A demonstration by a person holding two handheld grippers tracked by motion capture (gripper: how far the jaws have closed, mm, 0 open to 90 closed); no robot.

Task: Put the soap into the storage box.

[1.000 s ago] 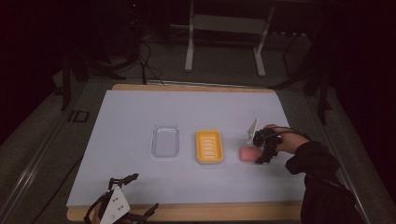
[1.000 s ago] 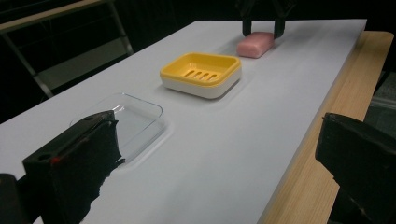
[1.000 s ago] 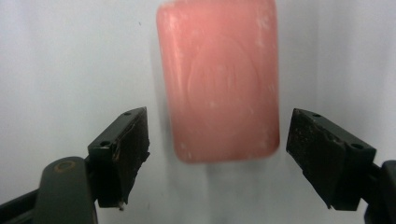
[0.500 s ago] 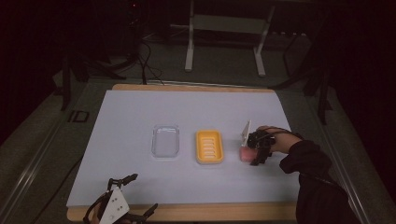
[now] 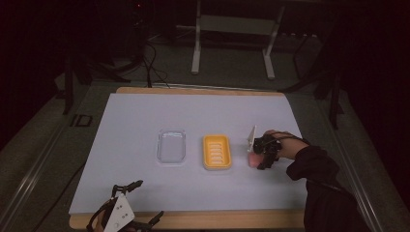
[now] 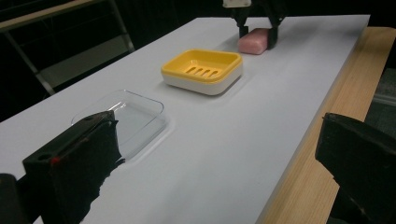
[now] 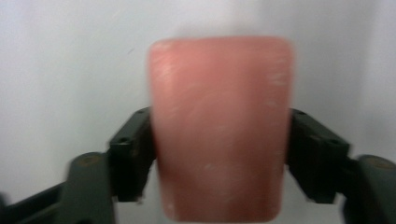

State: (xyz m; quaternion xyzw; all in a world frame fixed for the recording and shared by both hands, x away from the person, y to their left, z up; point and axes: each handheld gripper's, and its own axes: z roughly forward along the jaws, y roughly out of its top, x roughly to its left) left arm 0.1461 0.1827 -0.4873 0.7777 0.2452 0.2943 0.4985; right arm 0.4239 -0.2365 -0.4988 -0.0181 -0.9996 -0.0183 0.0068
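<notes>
A pink soap bar (image 7: 219, 126) lies on the white table sheet, right of the yellow soap dish (image 5: 216, 152). My right gripper (image 5: 261, 157) points down over it. Its jaws have just been closing, and both pads now press the soap's sides. From the left gripper view, the soap (image 6: 254, 41) lies beyond the dish (image 6: 201, 70) with the right gripper (image 6: 257, 32) straddling it. My left gripper (image 5: 150, 199) rests at the near left table edge. It stands open (image 6: 219, 140) with nothing between its jaws.
A clear plastic tray (image 5: 171, 146) lies left of the yellow dish on the white sheet (image 5: 145, 121). A wooden table edge (image 5: 217, 220) runs along the near side. Dark floor, cables and a metal stand (image 5: 232, 43) are behind the table.
The right gripper shifted left over the pink soap and its jaws closed onto it. The left gripper stayed still.
</notes>
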